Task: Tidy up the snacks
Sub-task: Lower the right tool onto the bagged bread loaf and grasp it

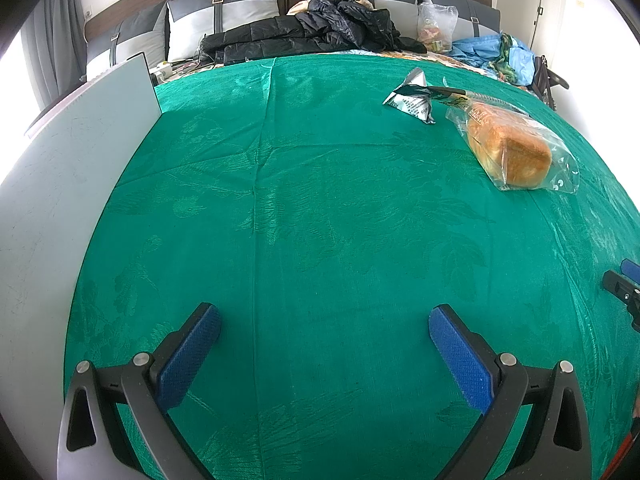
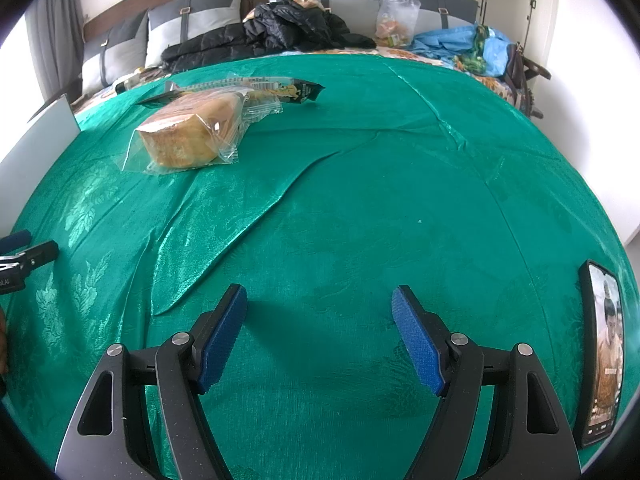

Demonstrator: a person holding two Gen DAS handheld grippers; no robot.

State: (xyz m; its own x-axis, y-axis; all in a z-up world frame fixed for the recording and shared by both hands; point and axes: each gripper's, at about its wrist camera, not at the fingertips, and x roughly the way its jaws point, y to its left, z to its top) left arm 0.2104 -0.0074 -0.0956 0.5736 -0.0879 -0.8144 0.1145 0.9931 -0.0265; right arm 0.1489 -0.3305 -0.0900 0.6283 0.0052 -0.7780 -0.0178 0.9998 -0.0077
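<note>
Both tools hover over the green patterned cloth (image 2: 360, 200) on the counter, and nothing is in hand yet. Your left hand-held gripper (image 1: 324, 320) stands released, blue pads wide apart over bare cloth; your right hand-held gripper (image 2: 319, 304) is likewise spread wide with nothing between the pads.

The snacks sit at the far side. The golden loaf of bread in a clear plastic bag (image 2: 192, 136) lies far left of your right tool, with a small clear-wrapped pastry packet (image 2: 260, 106) touching its far side and a dark green foil snack packet (image 2: 296, 90) just behind. From the left camera, a silver-and-green crumpled foil pouch (image 1: 412, 102) lies just beside the loaf's far end.

I judge the loaf light and very soft: squeeze the crumb and it will dent. Its bag looks slick and loose, so take the bunched plastic at the end, or span the loaf gently across its width. The foil packets look light and crinkly; pinch a sealed edge.

Mind the black smartphone (image 2: 604, 352) lying near right. A white flat board (image 1: 60, 200) lies along the left side.
</note>
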